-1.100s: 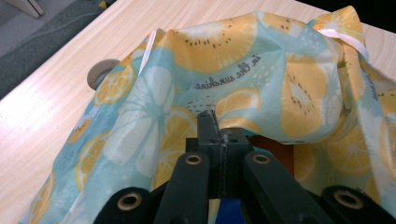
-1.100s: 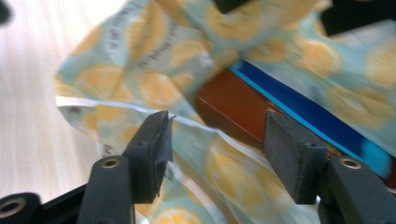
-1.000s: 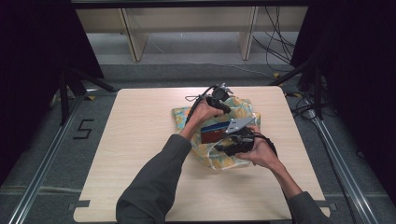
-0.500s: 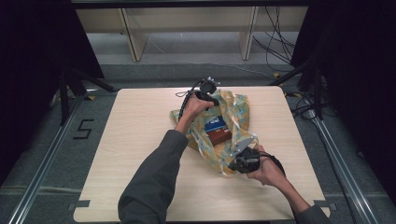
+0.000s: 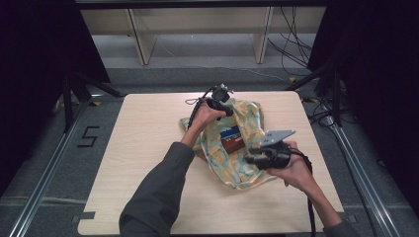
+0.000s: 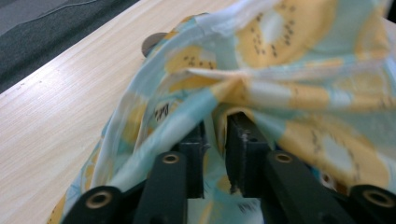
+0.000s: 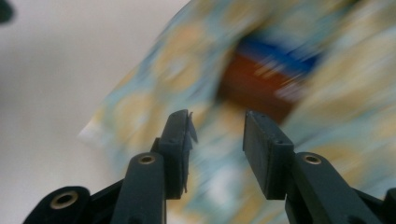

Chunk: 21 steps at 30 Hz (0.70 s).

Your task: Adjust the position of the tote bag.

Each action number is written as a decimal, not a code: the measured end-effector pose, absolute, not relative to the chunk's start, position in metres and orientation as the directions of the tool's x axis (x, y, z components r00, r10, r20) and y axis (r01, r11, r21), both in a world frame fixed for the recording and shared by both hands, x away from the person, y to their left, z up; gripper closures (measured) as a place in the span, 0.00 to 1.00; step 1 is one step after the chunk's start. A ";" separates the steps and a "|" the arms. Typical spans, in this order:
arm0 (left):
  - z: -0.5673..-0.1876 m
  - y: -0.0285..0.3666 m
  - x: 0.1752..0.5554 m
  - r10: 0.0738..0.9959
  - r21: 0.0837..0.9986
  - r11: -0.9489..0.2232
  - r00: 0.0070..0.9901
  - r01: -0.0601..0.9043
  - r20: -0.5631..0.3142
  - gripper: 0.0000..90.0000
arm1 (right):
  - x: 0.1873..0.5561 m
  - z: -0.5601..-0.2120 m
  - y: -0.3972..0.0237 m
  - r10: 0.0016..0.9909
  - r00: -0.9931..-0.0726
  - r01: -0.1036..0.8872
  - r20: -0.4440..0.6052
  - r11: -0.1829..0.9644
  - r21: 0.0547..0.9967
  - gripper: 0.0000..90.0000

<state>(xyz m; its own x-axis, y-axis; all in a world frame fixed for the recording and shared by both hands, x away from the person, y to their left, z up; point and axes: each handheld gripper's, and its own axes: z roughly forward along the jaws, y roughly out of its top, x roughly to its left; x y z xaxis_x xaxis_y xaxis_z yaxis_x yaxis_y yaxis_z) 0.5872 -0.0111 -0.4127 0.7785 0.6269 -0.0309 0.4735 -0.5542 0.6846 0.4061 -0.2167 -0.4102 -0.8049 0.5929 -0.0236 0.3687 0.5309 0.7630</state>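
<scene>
Cloth, the yellow and teal patterned one, sits crumpled on the surface a bit toward its right edge, with a red and blue box lying in its folds. Left claw is at the cloth's far end, jaws just eased apart a little with fabric between them. Right claw hovers open over the near right part, nothing between its jaws.

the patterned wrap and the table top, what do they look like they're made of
Wrap: looks like thin woven cloth, matte, since it creases and drapes in soft folds between the left gripper jaws. Table top: pale wood or wood-look laminate, satin, with straight grain lines; which one is unclear.
</scene>
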 end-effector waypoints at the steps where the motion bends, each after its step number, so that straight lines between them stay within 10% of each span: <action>1: -0.410 -0.009 0.586 0.613 0.674 -0.573 0.789 0.466 -0.024 0.82 | 0.413 -0.406 -0.216 0.633 -0.772 0.364 -0.059 0.516 0.775 0.63; 9: -0.393 0.010 0.551 0.613 0.689 -0.565 0.790 0.454 -0.017 0.59 | 0.459 -0.443 -0.188 0.756 -0.624 0.449 -0.197 0.554 0.701 0.49; 13: -0.397 0.025 0.519 0.659 0.620 -0.642 0.738 0.452 0.144 0.44 | 0.469 -0.449 -0.184 0.769 -0.594 0.454 -0.236 0.562 0.691 0.49; 19: -0.429 0.051 0.518 0.727 0.589 -0.578 0.685 0.564 0.058 0.39 | 0.490 -0.461 -0.192 0.742 -0.595 0.420 -0.308 0.614 0.669 0.95; 21: -0.437 0.058 0.520 0.710 0.590 -0.573 0.704 0.568 0.013 0.61 | 0.494 -0.457 -0.200 0.757 -0.578 0.418 -0.304 0.595 0.687 0.99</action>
<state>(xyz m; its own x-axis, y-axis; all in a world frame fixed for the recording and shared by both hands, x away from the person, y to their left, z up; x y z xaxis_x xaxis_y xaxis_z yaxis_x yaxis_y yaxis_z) 0.5197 0.0578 -0.4369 0.7037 0.7104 0.0126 0.5682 -0.5732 0.5904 0.4943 -0.1996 -0.4568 -0.5785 0.7571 -0.3037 0.4175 0.5947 0.6870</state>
